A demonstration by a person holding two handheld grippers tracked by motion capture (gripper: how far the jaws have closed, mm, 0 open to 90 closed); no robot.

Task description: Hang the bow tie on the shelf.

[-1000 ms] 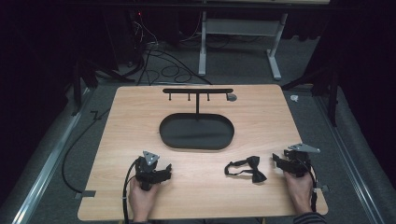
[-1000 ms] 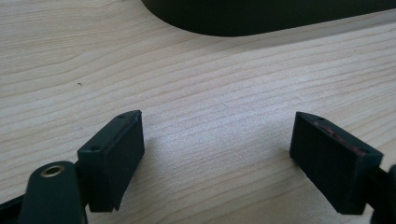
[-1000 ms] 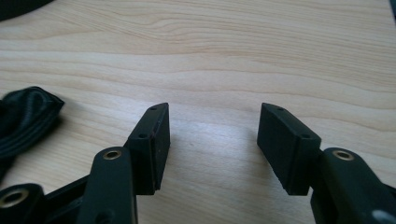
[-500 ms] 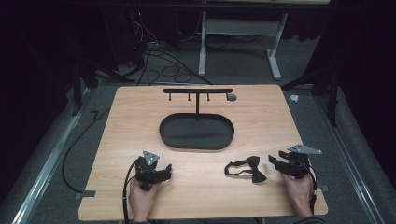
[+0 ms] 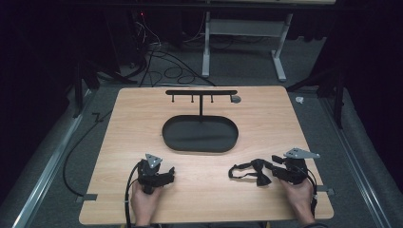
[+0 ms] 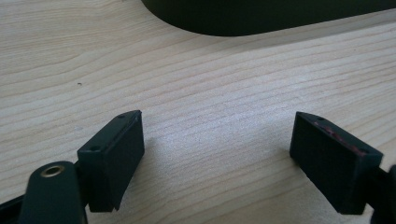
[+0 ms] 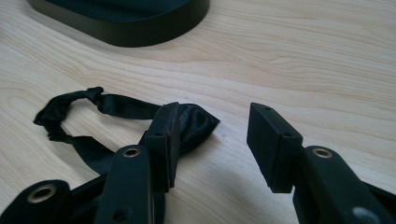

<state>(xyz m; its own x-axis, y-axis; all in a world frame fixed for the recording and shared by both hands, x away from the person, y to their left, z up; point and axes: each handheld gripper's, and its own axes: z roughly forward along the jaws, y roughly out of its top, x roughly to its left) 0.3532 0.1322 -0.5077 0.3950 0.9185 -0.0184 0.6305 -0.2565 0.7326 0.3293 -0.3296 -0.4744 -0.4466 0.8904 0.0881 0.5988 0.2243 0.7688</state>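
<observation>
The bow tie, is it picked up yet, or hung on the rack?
Not yet. The bow tie lies flat on the table. The right gripper is beside it, jaws just closing, nothing between them. The left gripper rests open. Grabbing it and probably hanging it on the rack remain.

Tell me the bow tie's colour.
Plain black, slightly shiny bow tie; the right gripper view shows it best.

Left tool (image 6: 217, 154) sat low over the worktop (image 6: 201, 93), its two black jaws spread wide with only bare pale wood grain between them. The curved dark edge of a black tray (image 6: 261, 16) crossed the top, well apart from the jaws.
</observation>
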